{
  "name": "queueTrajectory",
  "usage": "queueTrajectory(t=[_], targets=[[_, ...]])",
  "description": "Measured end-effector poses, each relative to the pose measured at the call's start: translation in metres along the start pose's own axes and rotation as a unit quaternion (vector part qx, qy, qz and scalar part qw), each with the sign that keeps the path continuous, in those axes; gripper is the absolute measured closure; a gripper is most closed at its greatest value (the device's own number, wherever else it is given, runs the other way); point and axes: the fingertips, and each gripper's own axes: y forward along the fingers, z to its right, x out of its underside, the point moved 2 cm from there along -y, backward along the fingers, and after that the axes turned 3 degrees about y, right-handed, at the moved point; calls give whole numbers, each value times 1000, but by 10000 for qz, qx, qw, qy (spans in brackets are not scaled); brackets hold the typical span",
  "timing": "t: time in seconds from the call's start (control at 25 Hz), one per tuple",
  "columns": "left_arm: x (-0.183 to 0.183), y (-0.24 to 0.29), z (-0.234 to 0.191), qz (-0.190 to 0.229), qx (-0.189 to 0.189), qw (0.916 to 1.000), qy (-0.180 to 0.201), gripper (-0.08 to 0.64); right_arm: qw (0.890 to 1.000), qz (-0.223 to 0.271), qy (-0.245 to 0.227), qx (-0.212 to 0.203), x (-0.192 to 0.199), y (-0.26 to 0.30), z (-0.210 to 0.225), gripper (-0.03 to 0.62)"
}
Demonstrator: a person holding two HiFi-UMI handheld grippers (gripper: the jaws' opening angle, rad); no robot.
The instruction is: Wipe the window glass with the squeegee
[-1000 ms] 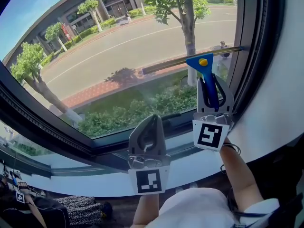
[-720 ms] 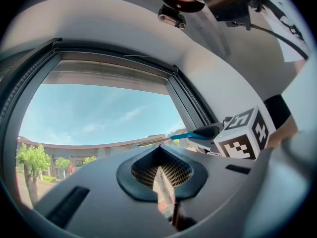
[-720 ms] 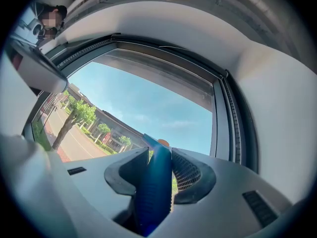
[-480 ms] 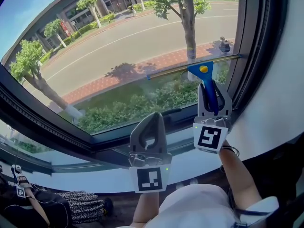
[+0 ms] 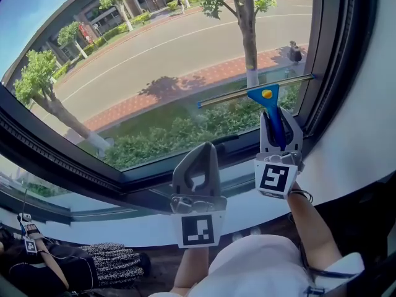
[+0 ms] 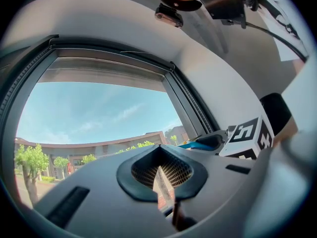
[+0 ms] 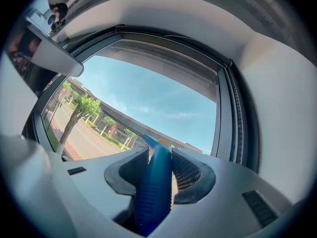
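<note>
Squeegee (image 5: 267,98) low on the window glass (image 5: 154,60), right side.
Its blade lies across the pane, the right end reaching the dark window frame (image 5: 328,54). The right claw (image 5: 279,117) clamps the blue handle; the left claw (image 5: 201,156), closed and empty, hangs beside it over the lower frame.

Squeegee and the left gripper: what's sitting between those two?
Only bare window glass, with shrubs seen through it, and the dark lower frame. The head view shows the squeegee and left gripper apart.
</note>
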Motion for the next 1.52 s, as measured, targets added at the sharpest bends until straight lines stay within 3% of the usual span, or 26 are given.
queueTrajectory(t=[0.28, 0.84, 1.52], targets=[[3, 1, -1, -13, -103, 9995, -285, 558, 9996, -208, -167, -130, 17, -5, -7, 443], [19, 5, 5, -216, 116, 9995, 185, 558, 9972, -653, -233, -296, 56, -15, -23, 443], [32, 3, 4, -369, 39, 9993, 107, 558, 9922, -1083, -372, -500, 91, -23, -39, 443]])
